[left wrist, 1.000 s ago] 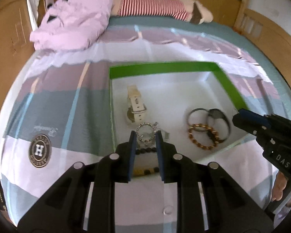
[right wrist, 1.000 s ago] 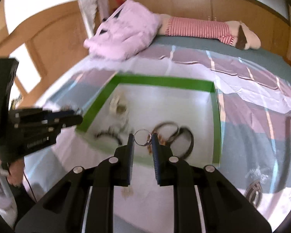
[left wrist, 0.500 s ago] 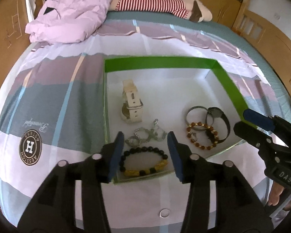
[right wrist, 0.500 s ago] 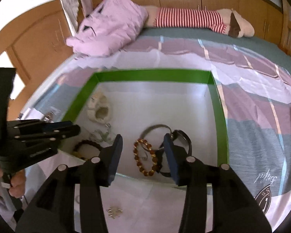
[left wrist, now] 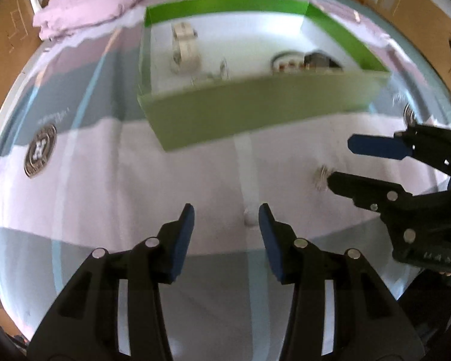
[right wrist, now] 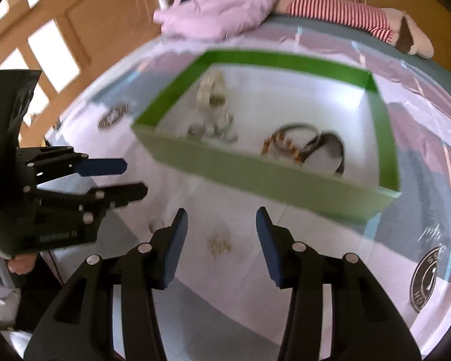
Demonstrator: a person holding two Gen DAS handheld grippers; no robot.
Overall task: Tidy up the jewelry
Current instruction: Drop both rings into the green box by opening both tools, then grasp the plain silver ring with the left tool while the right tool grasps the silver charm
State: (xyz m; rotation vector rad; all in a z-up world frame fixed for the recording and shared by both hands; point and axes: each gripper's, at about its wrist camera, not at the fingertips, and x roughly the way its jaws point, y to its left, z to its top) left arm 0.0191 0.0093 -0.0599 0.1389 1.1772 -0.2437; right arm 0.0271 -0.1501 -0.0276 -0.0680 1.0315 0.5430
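A green box [left wrist: 255, 111] with a white inside sits on the bed; it also shows in the right wrist view [right wrist: 264, 177]. It holds a cream watch [left wrist: 185, 45], a silver piece [right wrist: 219, 128], a beaded bracelet [right wrist: 281, 146] and dark bangles [right wrist: 330, 150]. My left gripper [left wrist: 225, 222] is open and empty, low over the sheet, with a small ring [left wrist: 249, 218] between its fingers. My right gripper [right wrist: 221, 225] is open and empty above a small gold trinket [right wrist: 218, 243]. That trinket [left wrist: 321, 176] lies by the right gripper's fingertips [left wrist: 339, 180] in the left view.
A pink quilt [right wrist: 222, 3] and a striped soft toy [right wrist: 345, 15] lie at the far end of the bed. Round logos [left wrist: 40, 150] are printed on the striped sheet. Wooden cabinets [right wrist: 75, 24] stand to the left.
Both grippers have pulled back out of the box and dropped low over the sheet in front of it. Both opened, leaving the silver piece and a ring in the box.
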